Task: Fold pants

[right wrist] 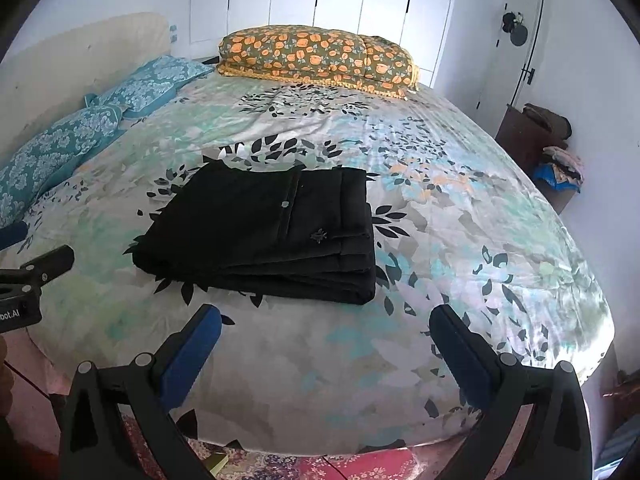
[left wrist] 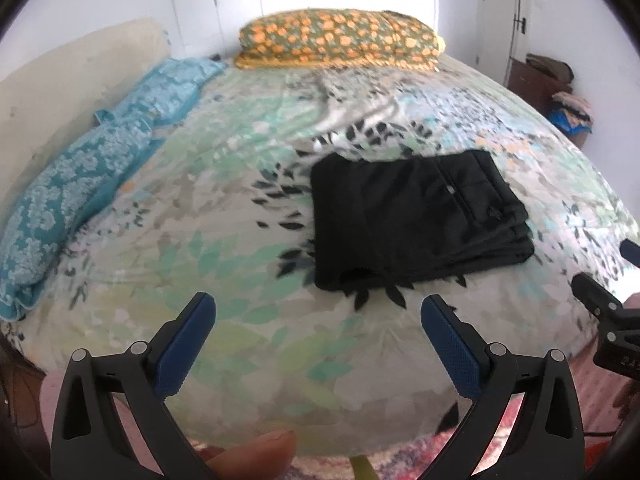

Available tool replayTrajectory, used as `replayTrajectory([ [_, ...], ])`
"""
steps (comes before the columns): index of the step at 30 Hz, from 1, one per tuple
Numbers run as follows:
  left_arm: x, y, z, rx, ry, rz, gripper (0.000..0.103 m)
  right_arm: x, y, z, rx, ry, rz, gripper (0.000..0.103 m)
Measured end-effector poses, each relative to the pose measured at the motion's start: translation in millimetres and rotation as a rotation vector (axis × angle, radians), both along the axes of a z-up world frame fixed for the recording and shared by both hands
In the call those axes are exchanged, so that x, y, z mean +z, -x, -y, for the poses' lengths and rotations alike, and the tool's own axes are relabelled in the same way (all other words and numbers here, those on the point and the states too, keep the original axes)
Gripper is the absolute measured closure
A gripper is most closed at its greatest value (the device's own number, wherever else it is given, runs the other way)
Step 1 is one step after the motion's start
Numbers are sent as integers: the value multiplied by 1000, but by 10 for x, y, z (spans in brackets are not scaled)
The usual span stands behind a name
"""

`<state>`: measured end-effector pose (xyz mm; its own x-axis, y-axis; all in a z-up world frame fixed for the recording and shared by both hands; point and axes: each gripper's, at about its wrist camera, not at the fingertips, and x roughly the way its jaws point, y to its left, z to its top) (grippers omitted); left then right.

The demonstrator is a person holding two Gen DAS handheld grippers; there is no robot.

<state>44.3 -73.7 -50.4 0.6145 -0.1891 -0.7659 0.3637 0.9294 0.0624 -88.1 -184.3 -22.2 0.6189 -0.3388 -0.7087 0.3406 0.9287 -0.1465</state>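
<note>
The black pants (left wrist: 416,220) lie folded into a flat rectangular stack on the floral bedsheet (left wrist: 224,208). In the right wrist view the pants (right wrist: 264,236) show a button and a pocket seam on top. My left gripper (left wrist: 318,306) is open and empty, held above the near edge of the bed, short of the pants. My right gripper (right wrist: 326,318) is open and empty, just in front of the pants' near edge. The right gripper also shows at the right edge of the left wrist view (left wrist: 600,292).
Two blue patterned pillows (left wrist: 80,184) lie along the left side by a cream headboard (left wrist: 60,80). An orange-flowered folded quilt (left wrist: 340,40) sits at the far end. A dark cabinet with piled clothes (right wrist: 552,148) stands by the right wall. A patterned rug (right wrist: 320,464) lies below the bed edge.
</note>
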Motion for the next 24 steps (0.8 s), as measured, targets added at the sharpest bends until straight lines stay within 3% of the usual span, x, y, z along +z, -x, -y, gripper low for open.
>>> replayTrajectory([
  [5,-37,3,-48,14,31,-35,1,15,22,-43,8,8,-1,0],
  [24,-35,2,-107,29,35,-36,1,-44,14,-76,17,9,-28,0],
])
